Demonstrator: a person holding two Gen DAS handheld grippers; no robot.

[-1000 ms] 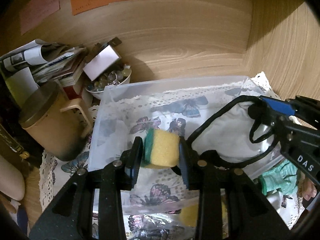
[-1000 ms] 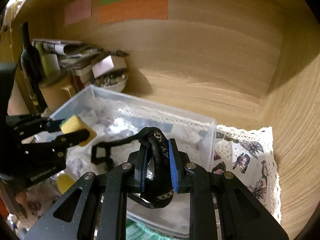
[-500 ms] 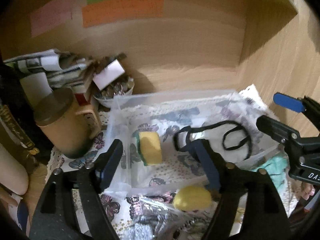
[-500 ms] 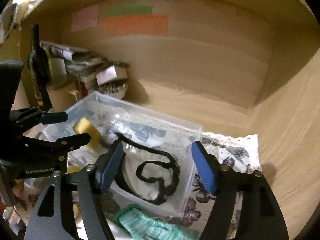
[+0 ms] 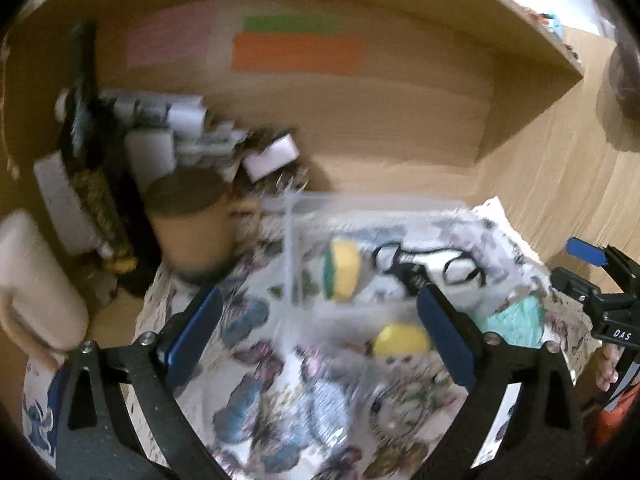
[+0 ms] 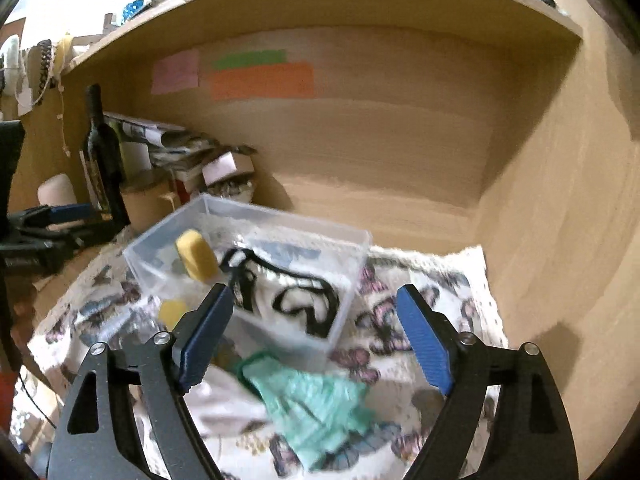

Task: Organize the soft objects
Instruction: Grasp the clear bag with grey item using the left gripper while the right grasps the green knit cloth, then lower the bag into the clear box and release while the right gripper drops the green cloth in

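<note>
Once shut—both tongs (image 5: 318,326) (image 6: 316,330) wide, empty.

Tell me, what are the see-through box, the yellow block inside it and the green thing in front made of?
The box looks like clear, smooth plastic: you can see its contents through the walls. The yellow block looks like a foam sponge, matte, with a green scrubbing layer on one side. The green thing seems to be soft cloth, perhaps knitted, since it lies crumpled in folds; blur hides its weave.

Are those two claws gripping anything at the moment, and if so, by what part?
Nothing is held. The left claw and the right claw both stand open and bare; the sponge and the black-strapped cloth lie in the clear box.
</note>
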